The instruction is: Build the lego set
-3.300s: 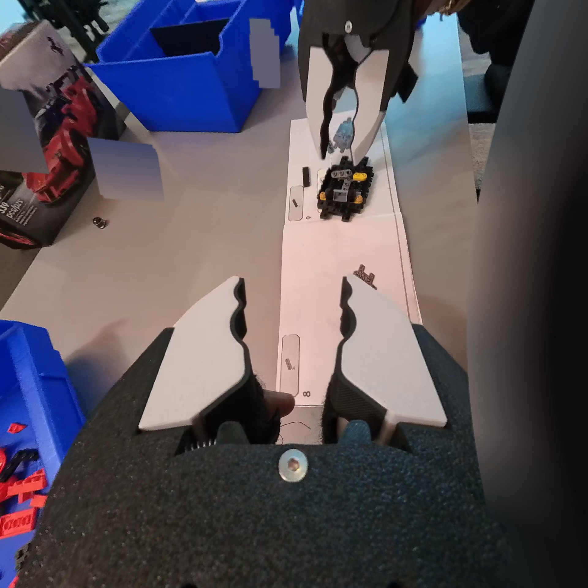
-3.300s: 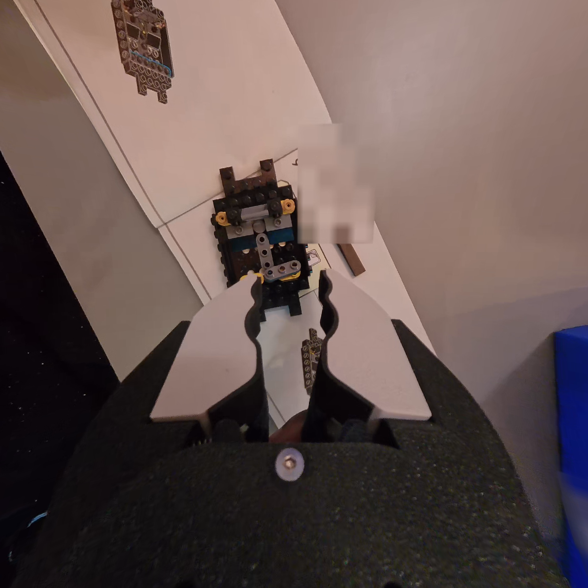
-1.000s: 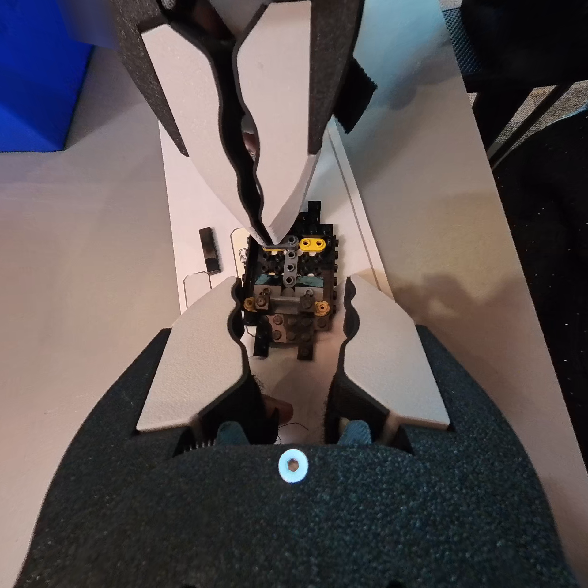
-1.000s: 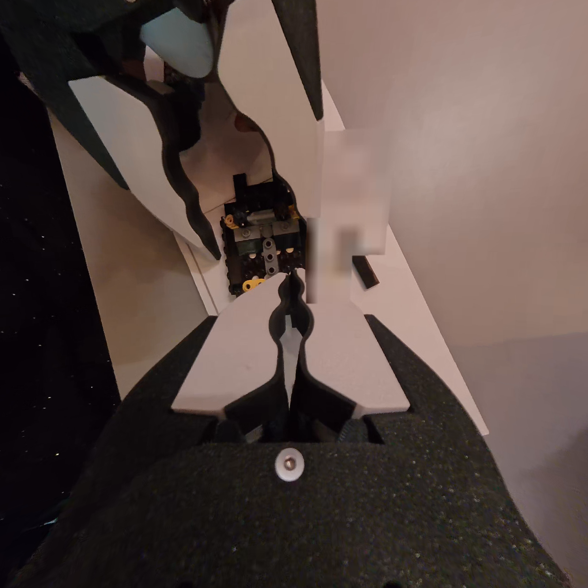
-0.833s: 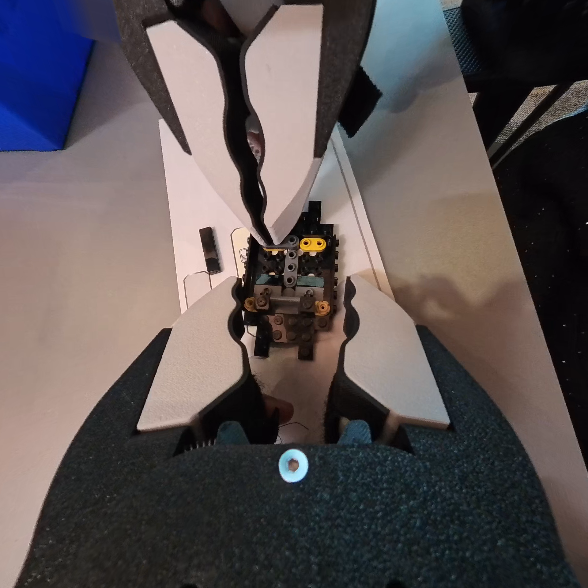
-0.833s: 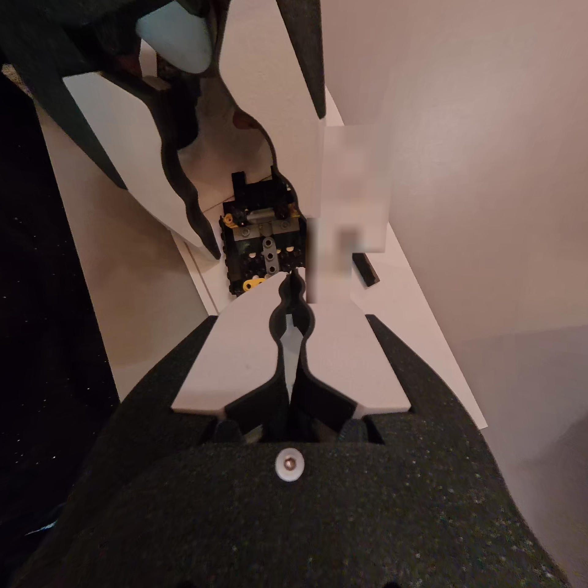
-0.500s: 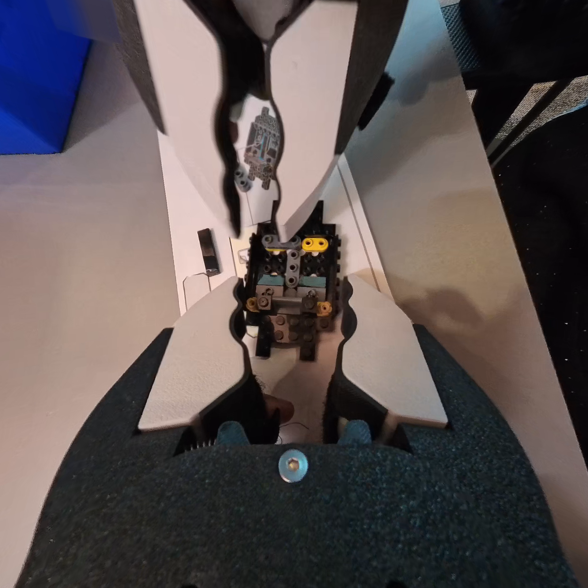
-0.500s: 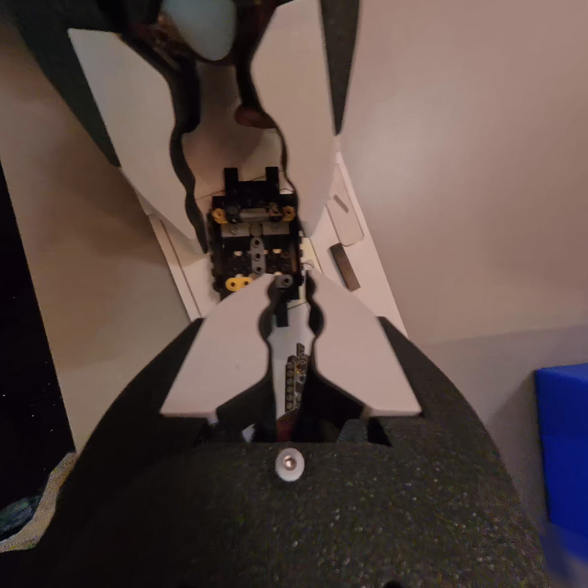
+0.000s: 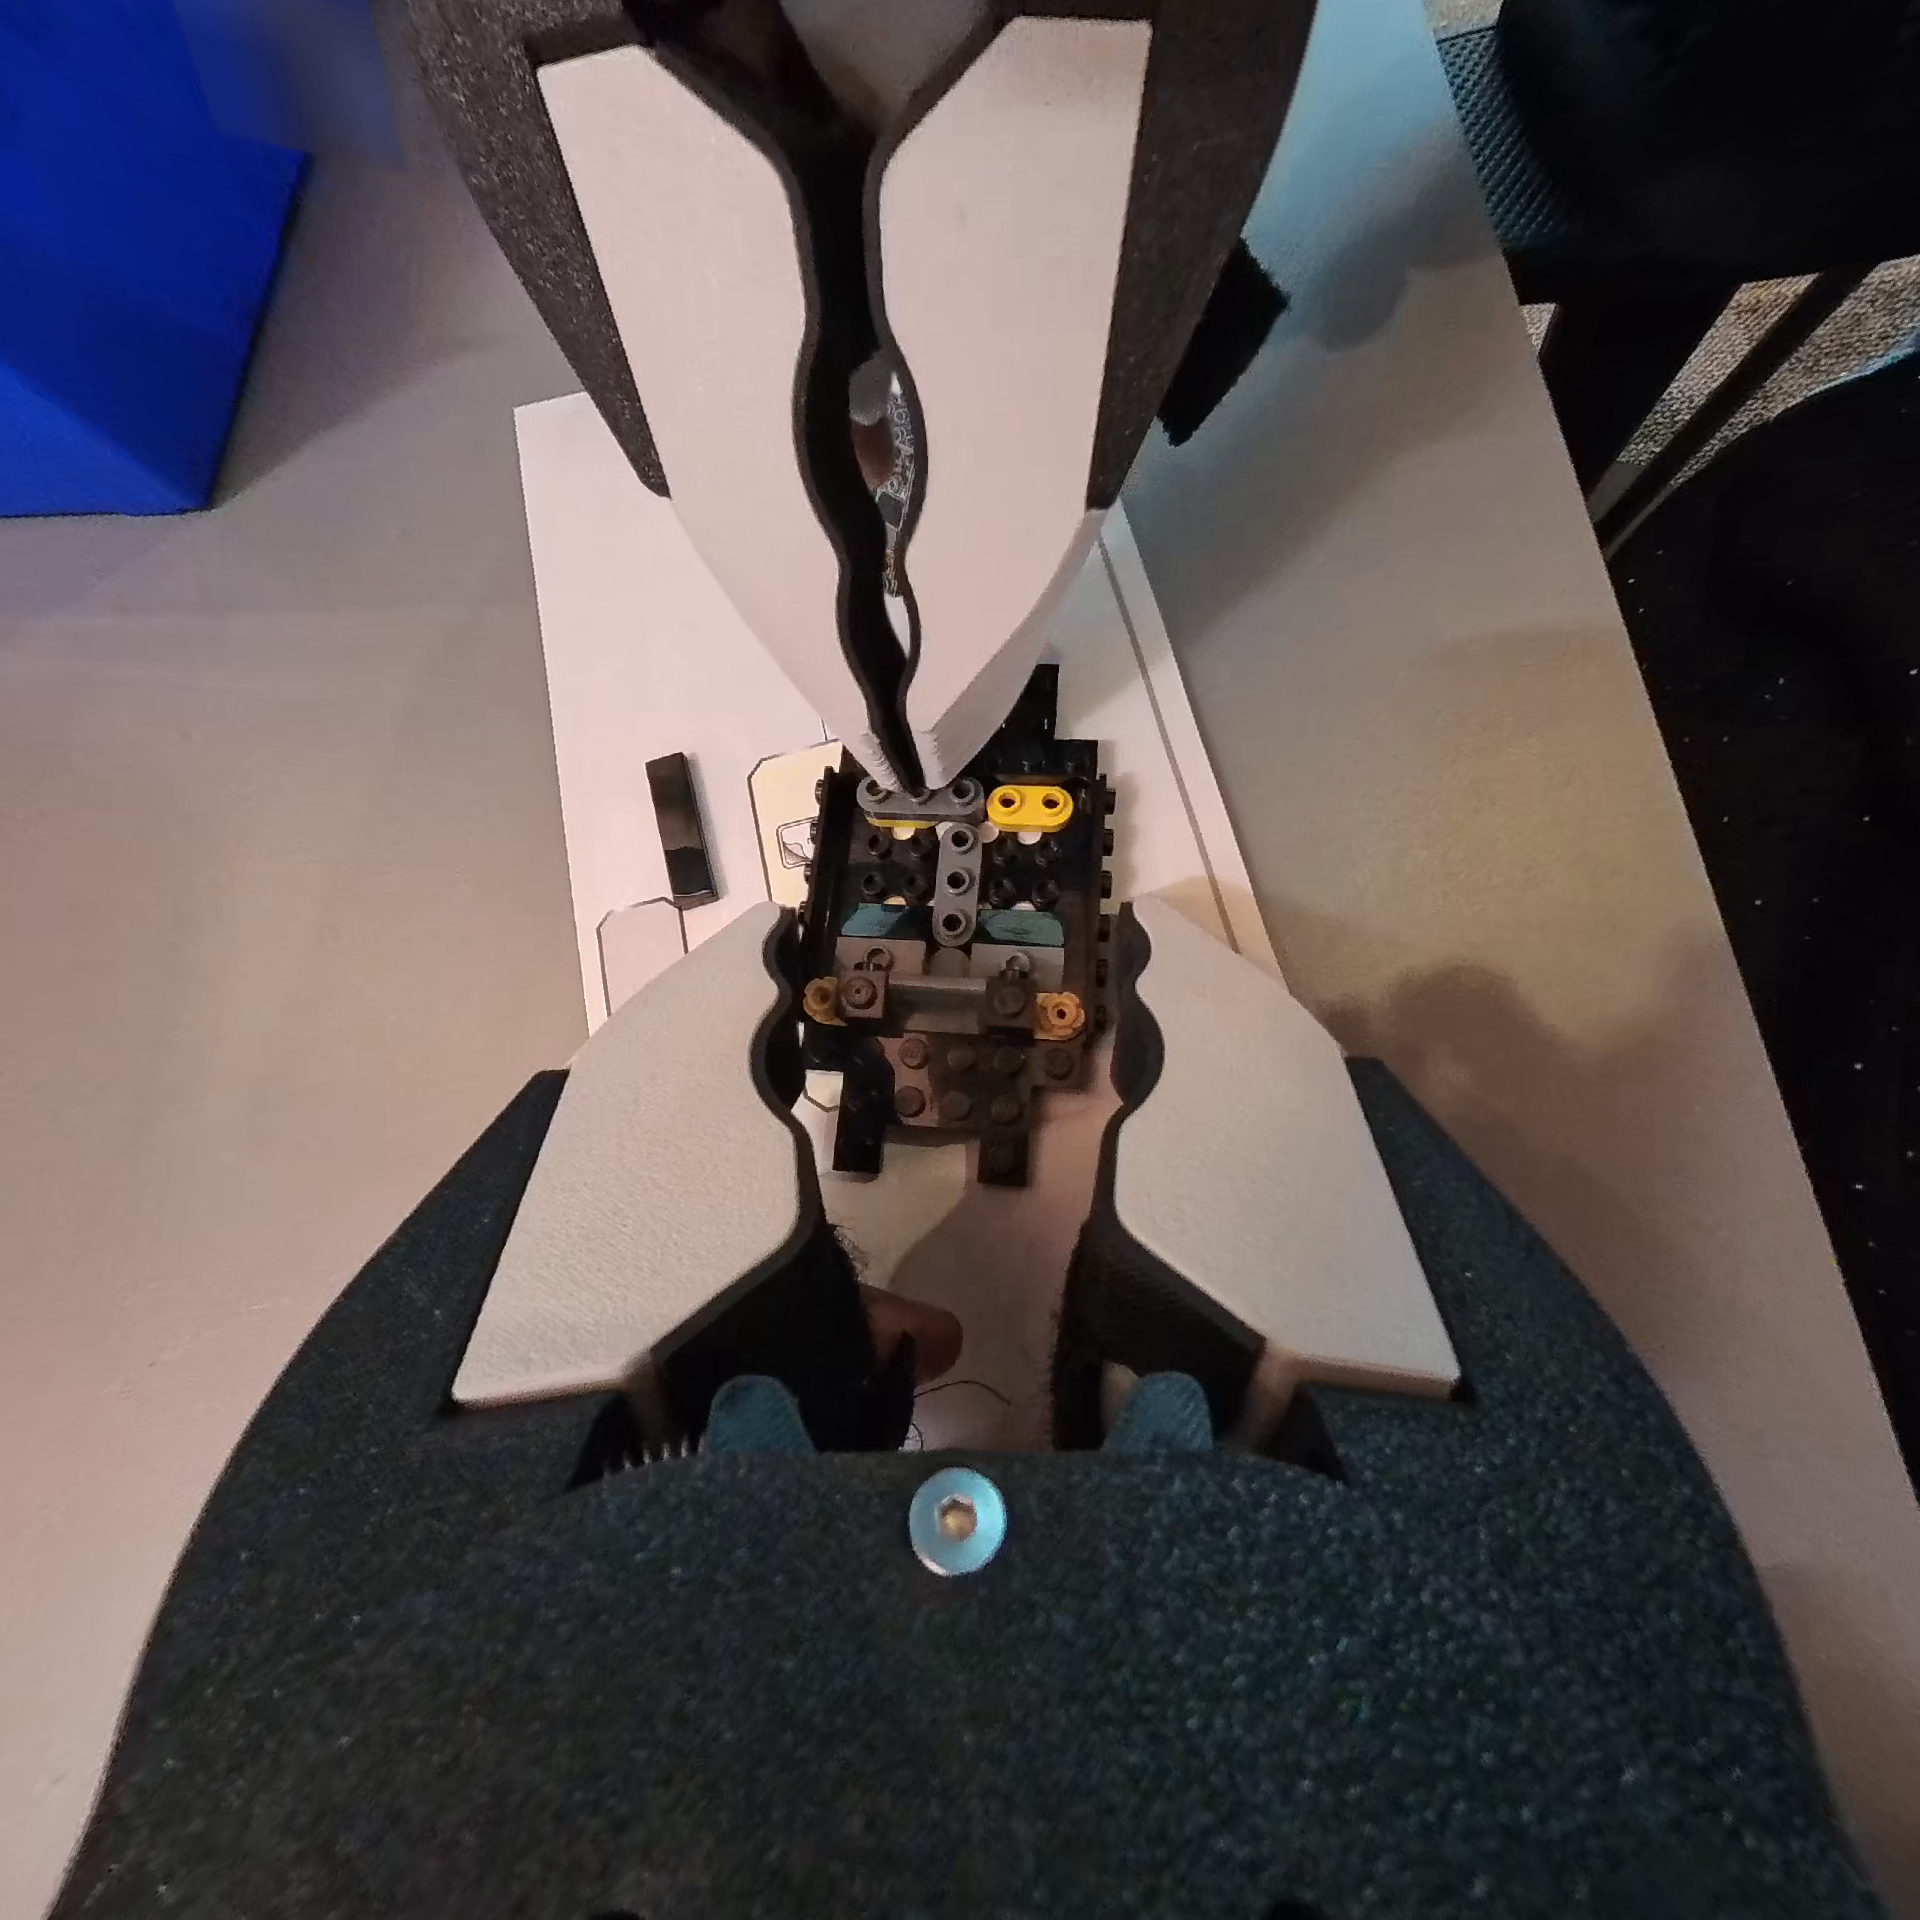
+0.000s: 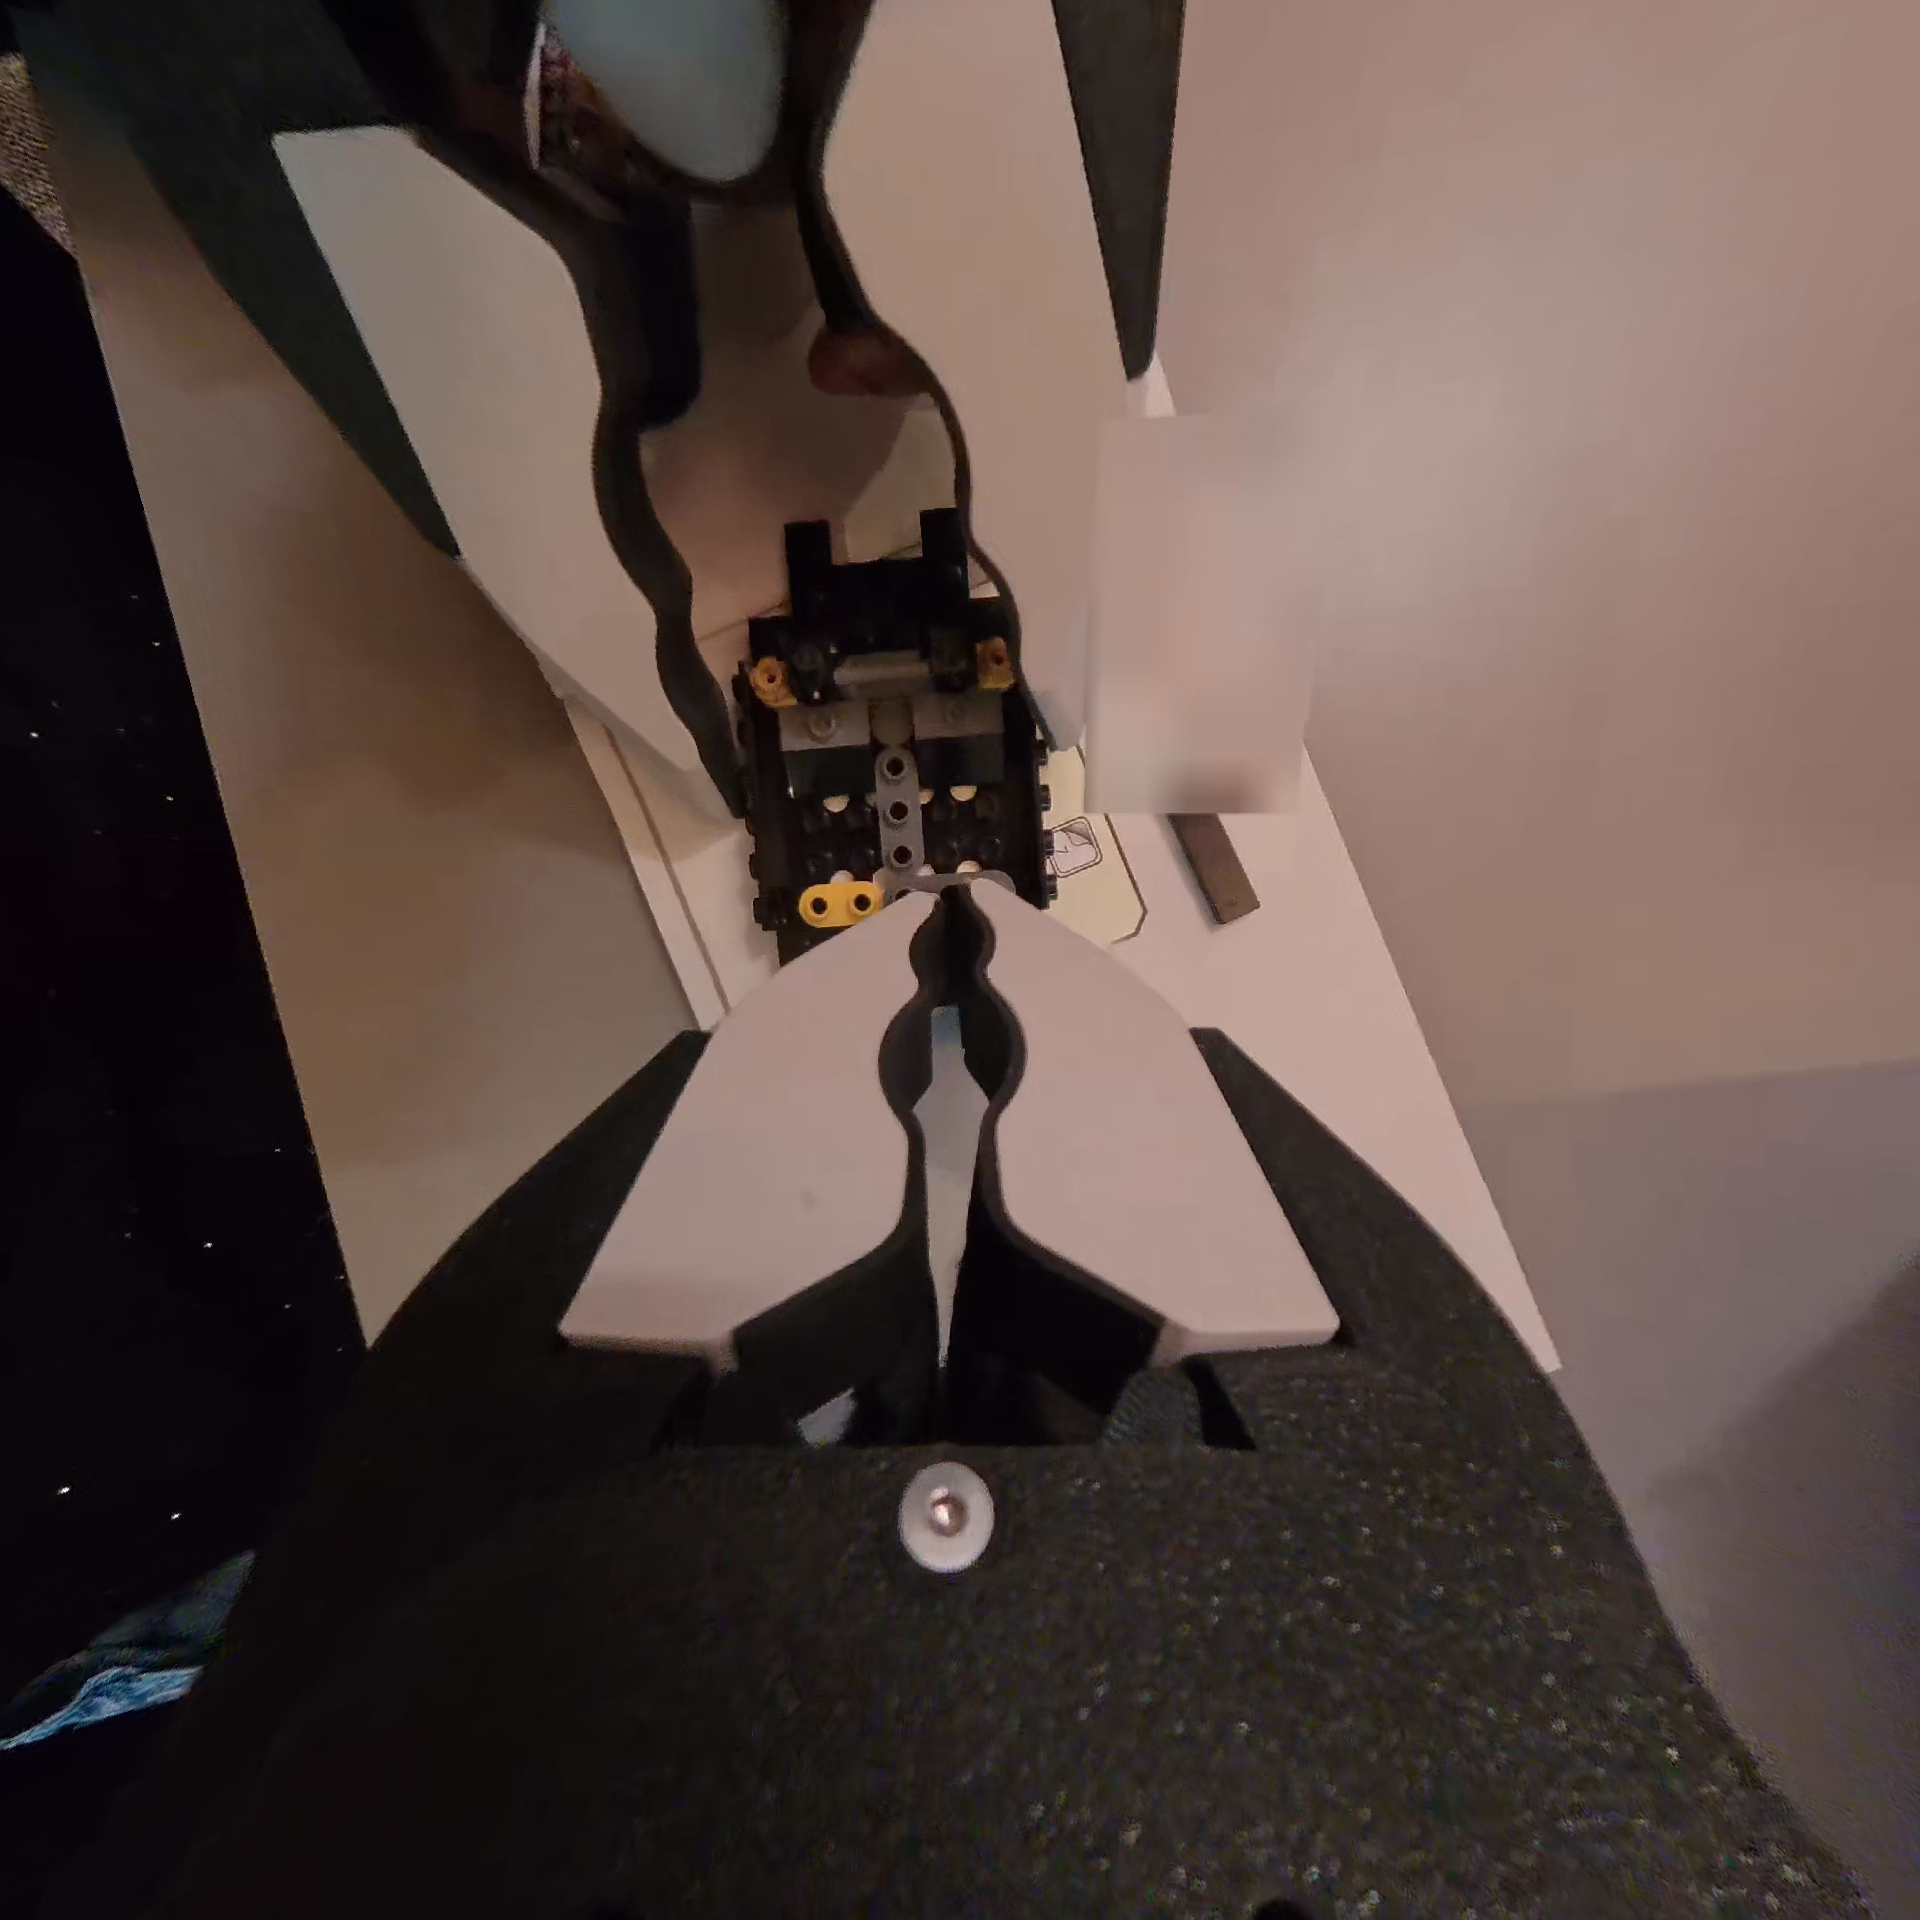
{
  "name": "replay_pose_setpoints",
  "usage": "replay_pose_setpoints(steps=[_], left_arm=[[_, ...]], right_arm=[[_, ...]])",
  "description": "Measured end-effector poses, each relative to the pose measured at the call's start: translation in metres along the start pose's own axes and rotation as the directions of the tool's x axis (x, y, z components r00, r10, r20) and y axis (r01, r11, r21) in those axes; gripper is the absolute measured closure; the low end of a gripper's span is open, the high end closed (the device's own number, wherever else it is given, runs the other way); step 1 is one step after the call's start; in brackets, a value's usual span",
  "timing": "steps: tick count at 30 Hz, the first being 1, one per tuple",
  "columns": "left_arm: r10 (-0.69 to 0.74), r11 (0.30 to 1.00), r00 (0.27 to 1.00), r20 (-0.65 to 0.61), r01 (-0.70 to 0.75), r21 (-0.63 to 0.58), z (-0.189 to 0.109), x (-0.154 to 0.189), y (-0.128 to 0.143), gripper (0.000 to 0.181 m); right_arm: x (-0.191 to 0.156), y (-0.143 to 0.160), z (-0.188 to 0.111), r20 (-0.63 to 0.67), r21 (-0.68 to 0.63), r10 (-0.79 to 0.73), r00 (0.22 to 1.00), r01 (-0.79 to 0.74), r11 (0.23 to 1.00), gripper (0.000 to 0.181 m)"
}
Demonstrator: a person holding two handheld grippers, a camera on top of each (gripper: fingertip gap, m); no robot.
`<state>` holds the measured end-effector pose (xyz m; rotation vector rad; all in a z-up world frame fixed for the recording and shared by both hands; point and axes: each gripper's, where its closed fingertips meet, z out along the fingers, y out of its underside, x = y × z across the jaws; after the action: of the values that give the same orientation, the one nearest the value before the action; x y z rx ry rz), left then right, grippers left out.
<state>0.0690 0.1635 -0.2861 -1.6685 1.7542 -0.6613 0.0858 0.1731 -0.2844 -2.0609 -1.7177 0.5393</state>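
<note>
Left wrist cam first. My left gripper (image 9: 956, 935) has its fingers spread wide, one on each side of the black lego chassis (image 9: 956, 977), hugging its flanks. I honestly can't tell if the pads are touching the sides or just sitting right next to them. The chassis sits on the white instruction sheet (image 9: 644, 665), which lies on the pale table (image 9: 260, 831). Coming in from the far side of the chassis is my right gripper (image 9: 902, 774), fingers pinched together, tips pressed down onto the grey T-shaped piece (image 9: 940, 842) at the chassis's far end. Just beside that grey piece, on the same far edge, there's a yellow two-hole piece (image 9: 1031, 802). A loose black bar (image 9: 681, 831) lies on the sheet, just off the chassis's left side. Well beyond it, up in the far left corner, a blue bin (image 9: 114, 260).

Right wrist cam now. Here the right gripper (image 10: 951, 904) is in the foreground, fingers closed up tight with only a sliver between the tips, sitting right on the crossbar of the grey T-shaped piece (image 10: 902, 821) at the near end of the chassis (image 10: 894, 769). The yellow piece (image 10: 840, 904) is just to the left of the tips. Past the chassis, the left gripper (image 10: 852, 665) reaches in, fingers apart, bracketing it on both sides. The black bar (image 10: 1214, 868) lies on the sheet (image 10: 1299, 987) to the chassis's right.
</note>
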Motion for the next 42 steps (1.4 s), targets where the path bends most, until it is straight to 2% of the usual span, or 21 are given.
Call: replay_pose_setpoints(steps=[5,10,13,16,18,21,23,25,30,33,37,40,42], left_arm=[[-0.011,1.0,1.0,-0.009,0.011,-0.002,0.002,0.0,-0.001,0.125],[-0.014,1.0,1.0,-0.009,0.014,-0.002,0.002,0.0,-0.001,0.125],[-0.013,1.0,1.0,-0.001,0.013,-0.003,0.001,-0.001,-0.001,0.125],[-0.009,1.0,1.0,0.01,0.009,-0.009,0.001,-0.001,-0.001,0.125],[-0.006,1.0,1.0,0.017,0.006,-0.01,0.001,-0.001,-0.001,0.125],[0.005,1.0,1.0,0.025,-0.005,-0.006,0.0,-0.001,-0.002,0.125],[0.033,0.999,0.999,0.032,-0.033,-0.011,-0.002,0.0,-0.002,0.122],[0.066,0.998,0.997,0.041,-0.066,-0.011,-0.007,0.0,-0.005,0.121],[0.07,0.994,0.993,0.097,-0.077,0.077,-0.034,-0.003,-0.024,0.124],[0.037,0.989,0.987,0.154,-0.058,0.134,-0.049,-0.004,-0.03,0.138],[-0.015,0.984,0.981,0.195,-0.02,0.18,-0.058,-0.001,-0.031,0.164],[0.009,0.994,0.968,0.252,-0.035,0.102,-0.07,-0.007,-0.016,0.166],[0.03,0.999,0.944,0.33,-0.042,0.03,-0.096,-0.02,-0.005,0.161]], right_arm=[[-0.001,0.001,0.0,-0.019,-0.034,0.028,0.999,-0.029,0.999,0.18],[-0.001,0.002,0.0,-0.052,-0.155,0.026,0.998,-0.034,0.987,0.18],[-0.001,0.001,0.0,-0.04,-0.175,0.035,0.999,-0.042,0.984,0.18],[0.002,0.0,-0.001,-0.03,-0.133,-0.008,1.0,0.004,0.991,0.179],[0.003,-0.003,-0.006,-0.027,-0.065,0.004,1.0,-0.005,0.998,0.17],[0.0,-0.013,-0.027,0.017,0.091,0.047,0.999,-0.048,0.995,0.169],[0.009,-0.004,-0.041,-0.034,0.105,0.057,0.998,-0.053,0.993,0.168],[0.02,0.016,-0.051,-0.098,0.065,0.067,0.993,-0.06,0.996,0.164],[0.021,0.046,-0.057,-0.085,0.047,0.094,0.992,-0.091,0.995,0.143],[0.026,0.055,-0.051,-0.107,0.04,0.09,0.99,-0.086,0.995,0.144],[0.034,0.046,-0.042,-0.113,0.078,0.054,0.992,-0.046,0.996,0.151],[0.04,0.039,-0.037,-0.096,0.086,0.028,0.995,-0.02,0.996,0.154],[0.041,0.04,-0.032,-0.074,0.074,0.013,0.997,-0.008,0.997,0.155]])
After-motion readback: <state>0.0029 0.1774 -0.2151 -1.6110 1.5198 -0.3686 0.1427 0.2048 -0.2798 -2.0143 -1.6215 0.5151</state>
